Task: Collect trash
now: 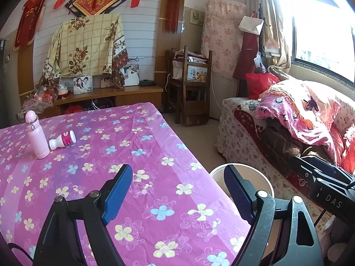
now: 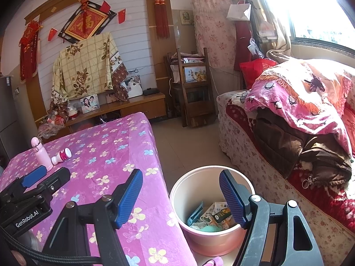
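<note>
Trash lies in the pink bucket [image 2: 213, 239] on the floor, just beside the table [image 1: 137, 137] with its purple flowered cloth. Both the left gripper [image 1: 177, 190] and the right gripper [image 2: 180, 196] hang with fingers spread apart, empty. A pink flask [image 1: 35, 135] stands far across the table, a small white bottle [image 1: 63, 140] lying beside it.

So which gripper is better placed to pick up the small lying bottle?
Probably the left gripper: open, over the table, nearer the small bottle. The right gripper, open too, hangs over the trash bin.
</note>
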A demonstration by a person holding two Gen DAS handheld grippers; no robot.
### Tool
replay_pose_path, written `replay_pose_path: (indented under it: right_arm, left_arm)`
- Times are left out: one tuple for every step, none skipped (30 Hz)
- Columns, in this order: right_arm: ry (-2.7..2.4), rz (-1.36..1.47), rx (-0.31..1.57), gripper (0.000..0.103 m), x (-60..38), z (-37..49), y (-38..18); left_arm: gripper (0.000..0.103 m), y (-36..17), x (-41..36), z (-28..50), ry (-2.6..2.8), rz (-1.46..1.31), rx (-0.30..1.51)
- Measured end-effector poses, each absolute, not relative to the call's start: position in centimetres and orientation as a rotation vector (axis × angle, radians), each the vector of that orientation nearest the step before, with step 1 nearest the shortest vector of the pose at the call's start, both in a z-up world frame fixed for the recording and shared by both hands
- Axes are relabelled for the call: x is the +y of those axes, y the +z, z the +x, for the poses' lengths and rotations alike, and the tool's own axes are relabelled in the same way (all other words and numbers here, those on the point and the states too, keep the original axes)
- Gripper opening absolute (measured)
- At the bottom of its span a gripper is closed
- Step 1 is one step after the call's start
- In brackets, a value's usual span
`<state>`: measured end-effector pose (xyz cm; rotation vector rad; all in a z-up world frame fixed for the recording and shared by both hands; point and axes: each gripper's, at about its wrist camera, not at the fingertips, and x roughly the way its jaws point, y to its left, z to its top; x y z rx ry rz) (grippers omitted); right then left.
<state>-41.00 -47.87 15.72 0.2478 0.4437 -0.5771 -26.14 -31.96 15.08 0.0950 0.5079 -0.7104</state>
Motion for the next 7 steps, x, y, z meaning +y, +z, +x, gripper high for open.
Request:
replay_pose_path:
  right_arm:
    - [-0.577, 0.248, 0.447, 0.075, -47.9, -41.0, 15.5]
    - [-0.577, 0.248, 0.45, 0.075, -47.9, -40.8, 15.4]
    - [-0.576, 0.246, 0.454, 0.075, -47.9, -40.7, 15.2]
    - [-0.574, 0.245, 0.459, 0.075, -47.8, -40.5, 15.1]
    - [-0.568, 0.244, 0.47, 0.075, -47.8, -40.1, 14.8]
    - [-0.564, 0.243, 0.479, 0.075, -47.7, -39.7, 14.8]
    - [-0.561, 0.24, 0.486, 0.075, -47.6, -39.3, 14.7]
  left_arm:
    - [0.085, 15.0, -31.9, -26.1, -0.71, 0.096, 0.507]
    - [0.085, 14.9, -31.9, -26.0, -0.709, 0.097, 0.506]
    - [0.085, 14.8, -31.8, -26.0, -0.709, 0.098, 0.504]
    - [0.085, 14.6, -31.6, -25.9, -0.709, 0.1, 0.501]
    - [0.085, 14.4, -31.4, -25.8, -0.703, 0.102, 0.498]
    - [0.085, 14.2, -31.2, -25.5, -0.696, 0.102, 0.502]
    - [0.085, 14.0, -31.1, -25.3, -0.693, 0.102, 0.511]
